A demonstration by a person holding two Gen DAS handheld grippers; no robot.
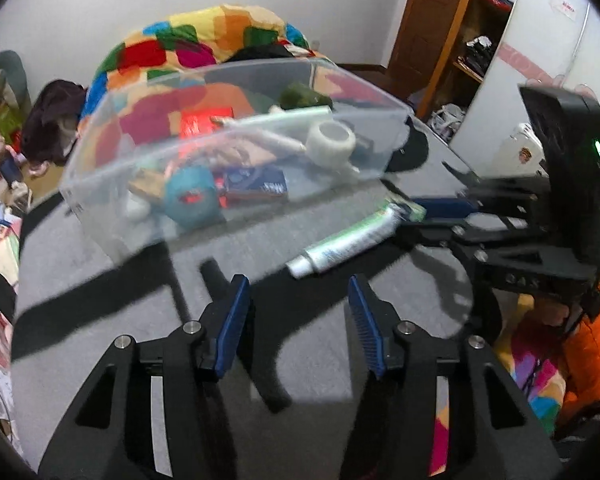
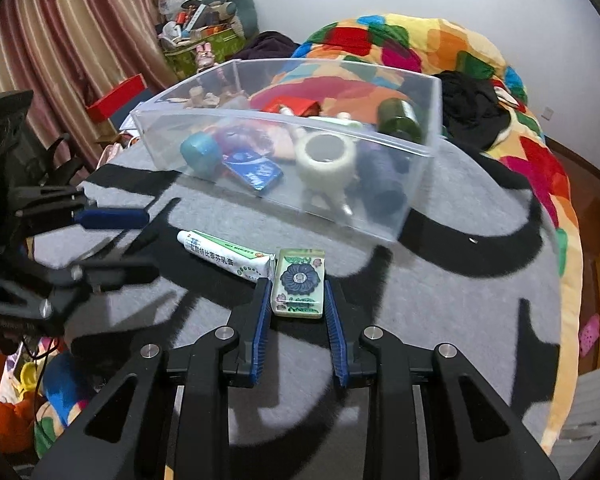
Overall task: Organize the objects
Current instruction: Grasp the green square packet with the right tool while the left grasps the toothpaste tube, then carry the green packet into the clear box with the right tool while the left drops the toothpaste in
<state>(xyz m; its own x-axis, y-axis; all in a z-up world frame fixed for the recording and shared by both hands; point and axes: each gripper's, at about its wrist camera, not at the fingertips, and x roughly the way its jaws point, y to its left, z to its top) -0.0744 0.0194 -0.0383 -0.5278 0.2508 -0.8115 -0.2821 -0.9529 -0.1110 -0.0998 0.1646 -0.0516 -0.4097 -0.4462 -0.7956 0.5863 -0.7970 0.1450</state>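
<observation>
My right gripper (image 2: 296, 286) is shut on a clear rectangular block (image 2: 299, 280) with a blue flower inside, held low over the grey cloth (image 2: 440, 300). A white and green ointment tube (image 2: 224, 254) lies flat just left of the block, its crimped end touching it. In the left wrist view the tube (image 1: 348, 242) lies just beyond my left gripper (image 1: 298, 284), which is open with nothing between its pads. The right gripper (image 1: 424, 218) comes in from the right at the tube's far end. Behind stands a clear plastic bin (image 2: 284, 120) holding tape rolls, a blue packet and a green bottle.
The bin (image 1: 236, 136) takes up the back half of the round grey-covered table. A bed with a patchwork quilt (image 2: 420, 44) lies behind it. An orange sleeve (image 1: 592, 344) shows at the lower right. Cluttered boxes (image 2: 204, 44) stand by the curtain.
</observation>
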